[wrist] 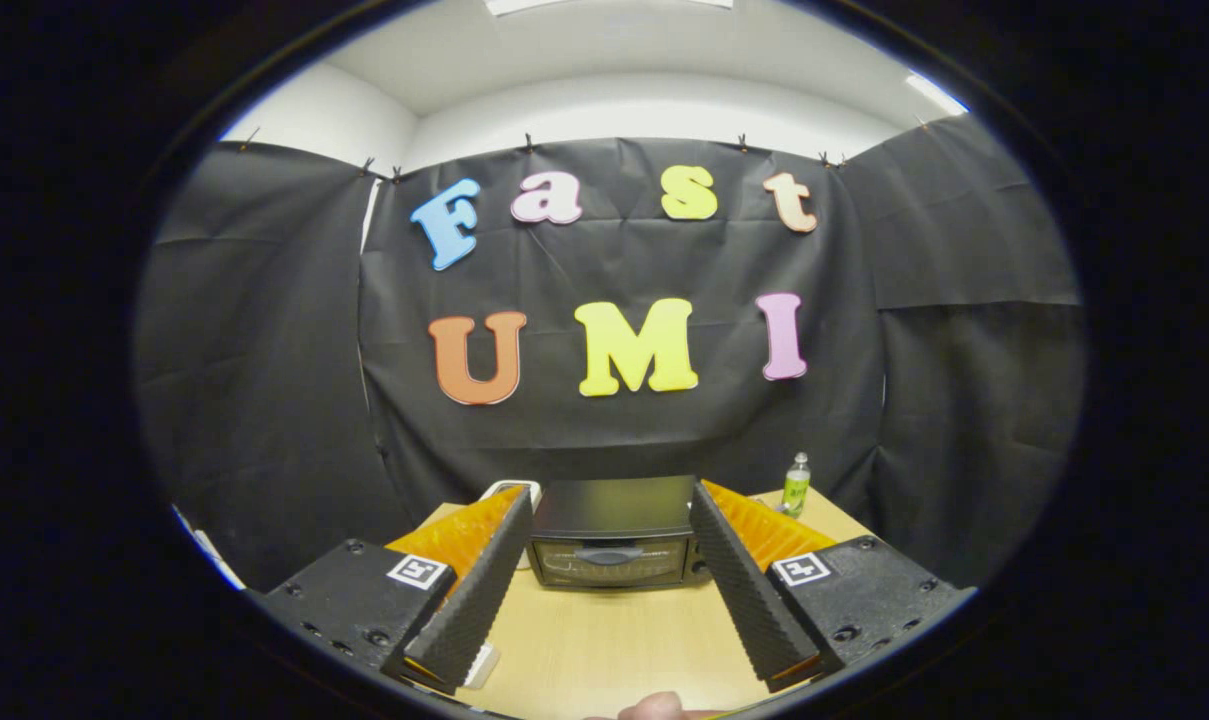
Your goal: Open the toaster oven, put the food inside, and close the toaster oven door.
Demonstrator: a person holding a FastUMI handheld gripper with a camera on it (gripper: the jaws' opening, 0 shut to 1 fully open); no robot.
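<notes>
A dark toaster oven [612, 538] stands on the light wooden table [604, 640], beyond my fingers and framed between them. Its glass door with a dark handle faces me and is closed. My gripper [612, 505] is open, held above the near part of the table, with nothing between its fingers. At the near table edge, between the finger bases, a small pale rounded thing [654, 708] peeks into view; I cannot tell what it is.
A small green-labelled bottle [796, 484] stands at the back right of the table, just right of the right finger. A white object [512, 489] pokes out behind the oven's left side. Black cloth walls close the booth behind and on both sides.
</notes>
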